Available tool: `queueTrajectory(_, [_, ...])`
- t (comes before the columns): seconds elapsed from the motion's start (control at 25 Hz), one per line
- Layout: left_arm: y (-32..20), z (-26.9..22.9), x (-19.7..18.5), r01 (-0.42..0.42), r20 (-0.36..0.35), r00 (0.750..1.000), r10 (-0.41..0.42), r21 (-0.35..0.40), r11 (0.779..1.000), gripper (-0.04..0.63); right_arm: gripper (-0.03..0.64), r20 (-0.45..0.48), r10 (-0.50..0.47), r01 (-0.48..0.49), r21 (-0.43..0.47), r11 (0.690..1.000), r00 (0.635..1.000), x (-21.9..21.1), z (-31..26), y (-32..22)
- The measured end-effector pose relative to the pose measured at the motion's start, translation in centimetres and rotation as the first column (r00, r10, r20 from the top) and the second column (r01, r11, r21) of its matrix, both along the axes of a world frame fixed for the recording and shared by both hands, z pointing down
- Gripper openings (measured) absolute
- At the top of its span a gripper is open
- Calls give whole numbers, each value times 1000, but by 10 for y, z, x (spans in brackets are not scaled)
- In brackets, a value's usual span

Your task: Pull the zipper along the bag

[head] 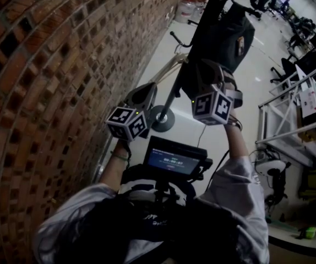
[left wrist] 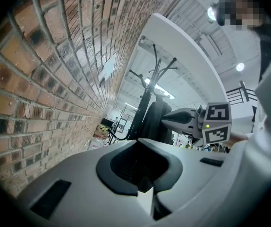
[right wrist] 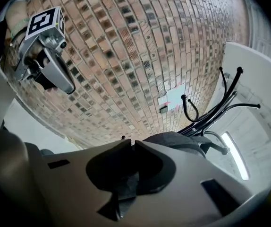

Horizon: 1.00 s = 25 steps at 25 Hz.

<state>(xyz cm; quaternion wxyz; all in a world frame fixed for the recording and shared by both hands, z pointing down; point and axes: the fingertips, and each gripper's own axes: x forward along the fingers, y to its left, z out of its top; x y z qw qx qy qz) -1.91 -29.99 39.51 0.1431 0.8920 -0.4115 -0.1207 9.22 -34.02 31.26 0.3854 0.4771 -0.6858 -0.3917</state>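
Observation:
A black bag [head: 230, 33] hangs on a black coat stand [head: 175, 87] beside the brick wall. My right gripper [head: 208, 75] is up against the bag's lower part. In the right gripper view its jaws [right wrist: 133, 141] stand almost together, with a dark strip [right wrist: 126, 183] pinched between them, apparently the zipper pull. The bag's dark fabric [right wrist: 178, 140] lies just past the tips. My left gripper [head: 140, 95] hangs left of the stand, apart from the bag. It is shut [left wrist: 138, 140] with nothing in it. The bag [left wrist: 154, 119] and right gripper [left wrist: 192, 119] show ahead of it.
The brick wall [head: 53, 65] runs close along the left. The stand's round base [head: 162, 118] sits on the pale floor. Desks, office chairs [head: 312, 48] and a metal frame [head: 290, 120] fill the right side. A small screen [head: 174, 159] is mounted at the person's chest.

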Motion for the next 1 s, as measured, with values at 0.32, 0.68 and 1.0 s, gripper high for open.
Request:
queueTrajectory(0.32, [1,4,-3,11,2,1000,-11,-10,1000,2,23,12,-6,6,-16,1000,1000,2,18,1])
queueTrajectory(0.68, [2,5,-1,9,6,1000,-9,-10,1000,2,28,-17,-8,7,-23,1000,1000,1,32,1])
queueTrajectory(1.0, [4,9,0,10,12,1000,-10,-20,1000,2,30,-12,-8,7,-50,999,1000,4,50,2])
